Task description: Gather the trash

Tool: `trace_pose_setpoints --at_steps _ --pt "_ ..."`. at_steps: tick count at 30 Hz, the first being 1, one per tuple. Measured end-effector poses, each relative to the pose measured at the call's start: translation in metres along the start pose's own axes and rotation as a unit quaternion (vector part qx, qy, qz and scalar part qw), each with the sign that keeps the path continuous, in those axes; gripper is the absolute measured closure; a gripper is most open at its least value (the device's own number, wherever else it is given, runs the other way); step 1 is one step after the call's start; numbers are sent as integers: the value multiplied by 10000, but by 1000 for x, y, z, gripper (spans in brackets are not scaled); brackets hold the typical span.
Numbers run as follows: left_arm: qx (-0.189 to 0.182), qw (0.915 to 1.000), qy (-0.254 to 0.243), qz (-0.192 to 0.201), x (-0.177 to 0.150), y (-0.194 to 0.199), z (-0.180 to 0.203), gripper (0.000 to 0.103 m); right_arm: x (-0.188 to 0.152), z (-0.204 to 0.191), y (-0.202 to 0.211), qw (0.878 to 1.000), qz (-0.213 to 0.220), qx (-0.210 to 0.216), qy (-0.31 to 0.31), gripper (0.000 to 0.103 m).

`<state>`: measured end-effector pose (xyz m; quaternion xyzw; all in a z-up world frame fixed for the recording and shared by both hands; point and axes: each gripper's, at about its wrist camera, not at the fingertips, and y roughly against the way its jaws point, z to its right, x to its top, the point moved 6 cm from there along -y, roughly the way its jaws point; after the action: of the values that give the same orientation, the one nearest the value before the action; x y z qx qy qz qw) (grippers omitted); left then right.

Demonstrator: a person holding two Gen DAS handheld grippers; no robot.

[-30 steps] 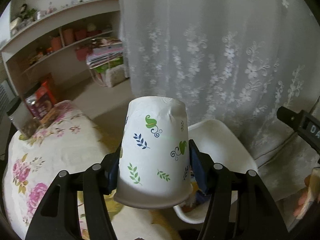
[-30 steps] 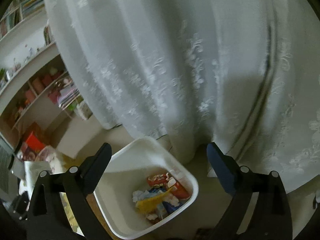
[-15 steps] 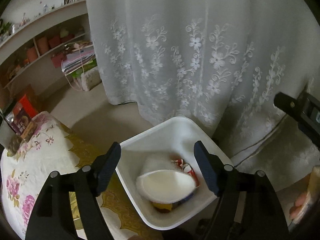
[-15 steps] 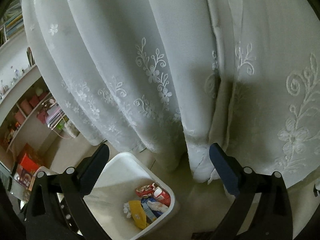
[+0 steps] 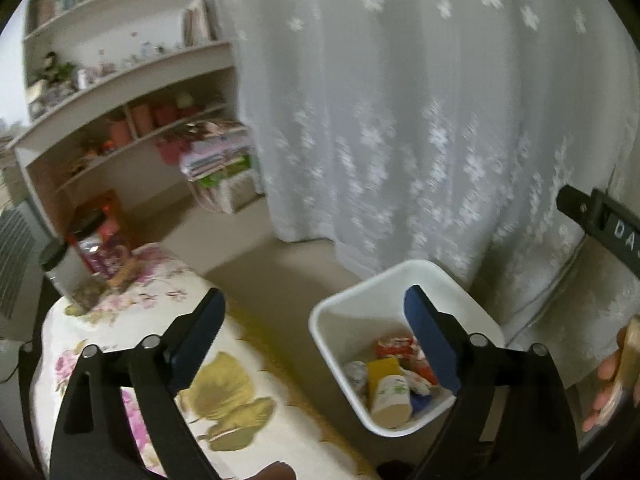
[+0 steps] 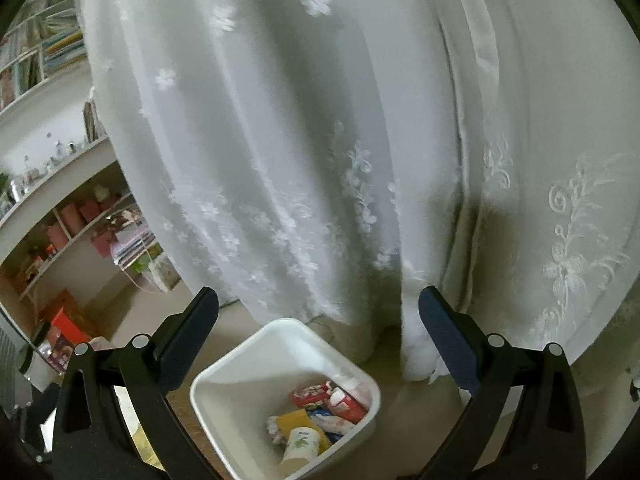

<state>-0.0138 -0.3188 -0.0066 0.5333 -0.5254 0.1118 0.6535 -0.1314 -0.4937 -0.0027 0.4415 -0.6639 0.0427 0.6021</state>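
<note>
A white square bin (image 5: 352, 312) stands on the floor beside the table; it also shows in the right wrist view (image 6: 256, 356). In it lies the white paper cup with green leaf print (image 5: 390, 400) (image 6: 300, 450) on its side, among red, yellow and blue wrappers (image 5: 394, 346). My left gripper (image 5: 316, 332) is open and empty, above the table edge and the bin. My right gripper (image 6: 318, 334) is open and empty, above the bin.
A table with a floral cloth (image 5: 132, 320) is at the lower left, with a jar (image 5: 66, 276) and snack packs at its far end. A white lace curtain (image 5: 400, 120) hangs behind the bin. Shelves (image 5: 120, 92) line the left wall.
My left gripper held the paper cup one second ago, then opened; the cup dropped into the bin and now lies on its side. Both grippers have shifted above the bin.
</note>
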Motion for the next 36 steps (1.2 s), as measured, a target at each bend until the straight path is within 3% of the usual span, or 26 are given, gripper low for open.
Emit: trace_pose_setpoints --at_steps 7,12,18,29,36 --pt "759 9953 370 470 -5 45 -68 7 -14 -42 41 9988 401 -41 290 7" --pt "1206 9885 725 549 -19 71 -117 7 -41 -72 54 9982 112 531 247 7" --pt "1643 9800 965 569 -41 94 -165 7 -64 -112 73 9952 -81 893 381 7" --pt "1689 9737 1497 321 -69 101 -213 7 -109 -170 72 9827 -357 1383 1178 7" --pt "1793 9708 1580 190 -78 95 -222 7 -116 -192 75 9764 -136 1533 1512 7"
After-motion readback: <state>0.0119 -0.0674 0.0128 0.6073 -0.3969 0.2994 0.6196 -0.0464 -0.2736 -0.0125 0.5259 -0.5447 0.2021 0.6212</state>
